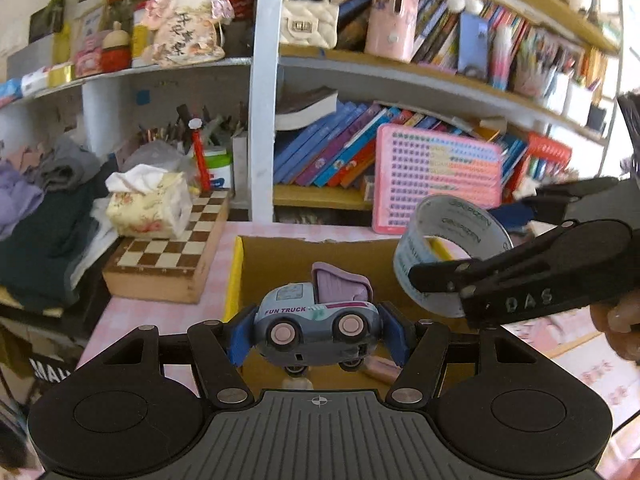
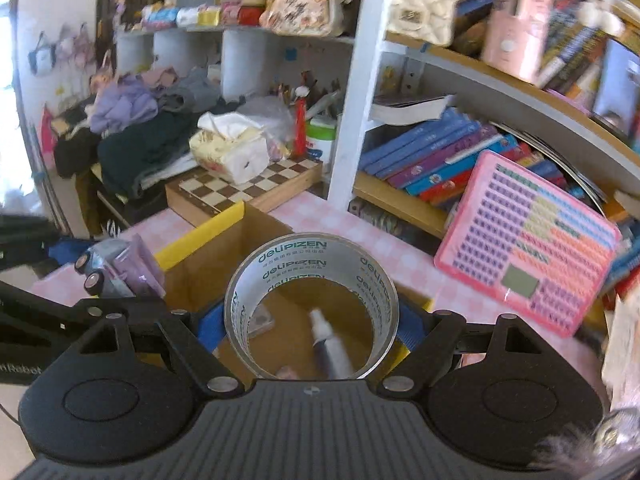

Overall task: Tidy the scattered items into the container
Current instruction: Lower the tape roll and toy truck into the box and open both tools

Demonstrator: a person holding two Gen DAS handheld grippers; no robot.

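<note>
1. Left wrist view: the left gripper [image 1: 318, 334] pinches a toy truck [image 1: 316, 322] between its blue pads [image 1: 240, 338], one pad on each end of the truck.
2. The truck is grey-blue with a purple tipper and pink wheels. It is held clear of any surface, over the near part of an open cardboard box [image 1: 280, 264] with a yellow rim on its left edge.
3. The box stands on a pink checked table [image 1: 132, 320]. Left of it sits a chessboard [image 1: 168, 256] with a tissue pack [image 1: 146, 204] on top.
4. From the right, the right gripper [image 1: 440, 280] reaches in, its black fingers clamped on a tape roll [image 1: 452, 248] held above the box's right side. The truck and the roll are near each other but apart.
5. A pink peg board [image 1: 438, 180] leans against shelved books behind the box.
6. Right wrist view: the right gripper [image 2: 312, 328] grips the tape roll [image 2: 312, 276] from both sides with its blue pads [image 2: 210, 326]; the roll's hole faces the camera.
7. Through the hole the box [image 2: 208, 264] floor shows, with a small bottle [image 2: 326, 340] lying on it. Other bits inside are too blurred to name.
8. At left the truck [image 2: 116, 264] hangs in the left gripper [image 2: 52, 276], over the box's left edge.
9. The peg board [image 2: 528, 248] stands to the right on the table [image 2: 320, 216].
</note>
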